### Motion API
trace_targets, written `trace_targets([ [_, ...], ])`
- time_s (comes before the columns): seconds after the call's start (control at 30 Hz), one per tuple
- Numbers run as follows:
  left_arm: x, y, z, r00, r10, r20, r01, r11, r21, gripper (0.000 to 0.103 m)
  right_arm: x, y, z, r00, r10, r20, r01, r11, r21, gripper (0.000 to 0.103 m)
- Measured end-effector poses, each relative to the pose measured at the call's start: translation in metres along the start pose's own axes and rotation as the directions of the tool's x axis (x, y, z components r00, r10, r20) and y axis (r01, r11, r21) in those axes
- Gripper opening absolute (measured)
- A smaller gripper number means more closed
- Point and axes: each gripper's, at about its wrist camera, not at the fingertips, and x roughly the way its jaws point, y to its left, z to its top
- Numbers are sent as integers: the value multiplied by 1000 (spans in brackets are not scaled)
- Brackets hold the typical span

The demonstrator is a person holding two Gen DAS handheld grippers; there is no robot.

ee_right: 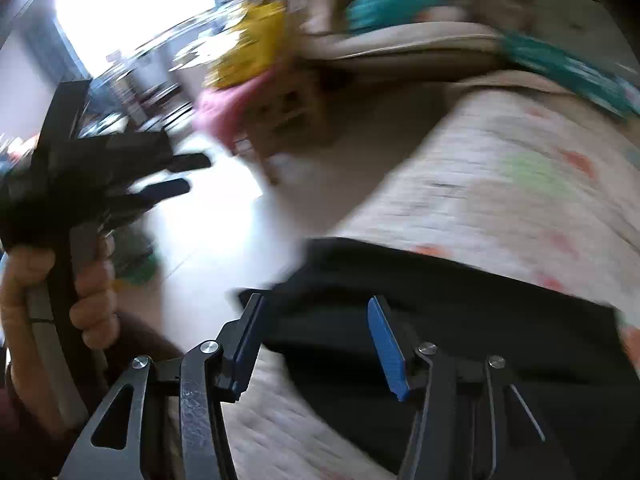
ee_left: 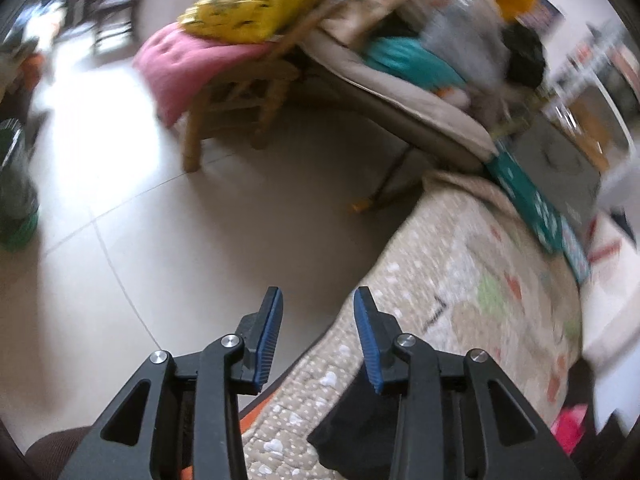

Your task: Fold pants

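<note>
The black fabric pants [ee_right: 460, 320] lie flat on the beige quilted bedspread with small printed shapes [ee_right: 500, 184], their long axis running across the right wrist view, one end at the bed's edge over the pale tiled floor [ee_left: 160, 220]. The right gripper [ee_right: 316, 340] hovers above them, fingers apart and empty. The left gripper [ee_left: 318, 332], fingers narrowly parted, holds nothing beside the bed edge.

My right gripper [ee_right: 316, 344] is hanging with jaws apart over the black pants [ee_right: 460, 312] on the quilt [ee_right: 500, 184] — probably folded, though blur is smearing everything.
</note>
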Motion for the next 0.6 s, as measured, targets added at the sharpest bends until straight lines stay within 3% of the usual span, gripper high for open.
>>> trace_targets([
  [0.17,10,-48,-26,998,-43,-34,49,977,208,36,-45,-72,-42,982,-186,-9,185,972,142,57],
  [0.33,36,-81,-53,985,-81,-151,123,948,293,40,-71,-132,-99,953,-297,-67,303,910,282,57],
  [0.4,50,-92,-68,979,-58,-198,123,934,336,40,-75,-151,-114,943,-318,-101,333,882,333,57],
  [0.43,53,-95,-75,978,-37,-205,110,927,360,40,-80,-157,-122,948,-303,-99,318,879,356,57],
  [0.6,67,-105,-100,979,97,-179,4,871,491,40,-93,-174,-145,932,-332,-145,363,843,397,57],
])
